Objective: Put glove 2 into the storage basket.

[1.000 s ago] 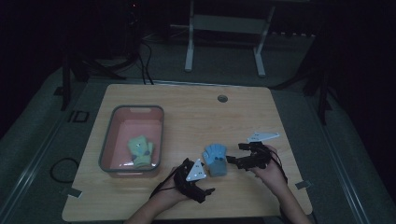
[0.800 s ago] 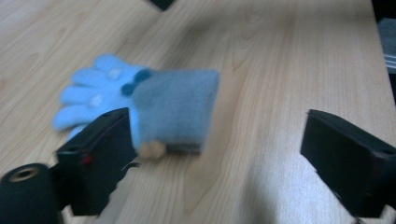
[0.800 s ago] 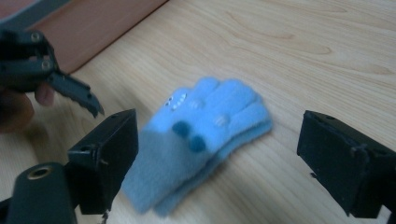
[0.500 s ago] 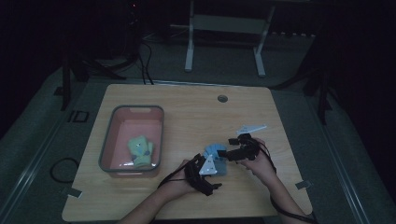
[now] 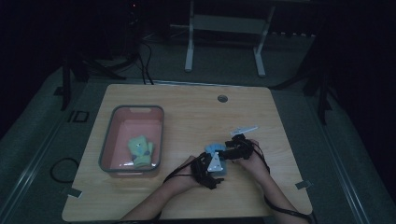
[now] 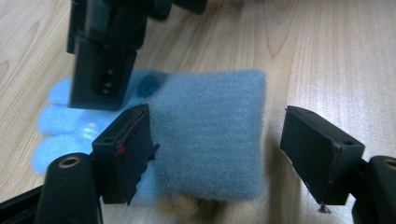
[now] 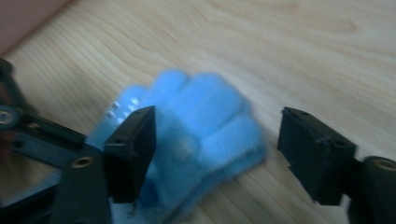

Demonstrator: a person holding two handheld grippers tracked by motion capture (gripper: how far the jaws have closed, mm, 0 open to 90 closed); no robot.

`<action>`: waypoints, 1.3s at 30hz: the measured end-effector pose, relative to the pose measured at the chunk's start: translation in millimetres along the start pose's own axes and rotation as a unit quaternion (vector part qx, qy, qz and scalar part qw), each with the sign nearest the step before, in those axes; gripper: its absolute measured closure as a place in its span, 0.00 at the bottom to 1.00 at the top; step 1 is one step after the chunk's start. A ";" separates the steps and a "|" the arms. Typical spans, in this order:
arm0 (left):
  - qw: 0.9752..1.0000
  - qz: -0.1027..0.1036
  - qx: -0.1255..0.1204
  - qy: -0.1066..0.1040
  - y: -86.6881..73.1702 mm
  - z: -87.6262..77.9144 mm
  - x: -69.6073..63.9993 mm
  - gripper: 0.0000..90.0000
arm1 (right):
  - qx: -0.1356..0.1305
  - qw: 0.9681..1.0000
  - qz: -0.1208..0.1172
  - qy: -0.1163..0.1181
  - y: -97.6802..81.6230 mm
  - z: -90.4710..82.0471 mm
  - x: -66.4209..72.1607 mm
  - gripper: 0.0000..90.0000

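A fuzzy blue glove lies flat on the wooden table, near its front. My left gripper reaches it from the near side. In the left gripper view the grey-blue cuff lies between my left gripper's jaws; one pad touches it and the other stands apart. My right gripper comes from the right. Its jaws straddle the glove's finger end, with a gap on one side. Both pairs of jaws have just been closing around the glove.
A pink bin with a grey rim stands at the table's left and holds a green glove. A round grommet hole sits near the far edge. A desk frame stands on the floor beyond.
Both hands have drawn together over the blue glove. The right gripper moved left and down, the left gripper moved right and forward. The glove has stayed on the table.
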State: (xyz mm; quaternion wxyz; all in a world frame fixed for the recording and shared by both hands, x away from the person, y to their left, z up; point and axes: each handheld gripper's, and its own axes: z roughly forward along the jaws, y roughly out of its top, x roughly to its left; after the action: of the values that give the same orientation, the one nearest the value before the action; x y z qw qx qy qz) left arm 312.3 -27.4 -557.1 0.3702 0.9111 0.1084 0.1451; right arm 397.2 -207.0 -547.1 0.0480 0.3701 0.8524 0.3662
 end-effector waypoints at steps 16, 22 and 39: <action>1.000 0.012 0.009 0.005 2.4 1.5 -1.2 0.67 | 0.013 0.999 -0.036 -0.012 -4.2 2.4 11.8 0.58; 1.000 0.002 0.015 -0.004 4.8 -0.9 2.7 0.79 | 0.027 0.999 -0.018 0.026 -0.3 4.0 9.2 0.77; 0.999 0.007 0.037 -0.004 16.2 -36.9 13.8 0.85 | 0.011 0.997 0.019 0.069 21.3 -2.4 19.2 0.86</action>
State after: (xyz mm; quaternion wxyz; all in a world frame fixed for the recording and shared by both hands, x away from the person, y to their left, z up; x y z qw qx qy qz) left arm 313.9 -10.8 -517.9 0.3361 0.9253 0.1061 0.1401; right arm 395.2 -185.9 -527.7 -0.0222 0.3606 0.8504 0.3824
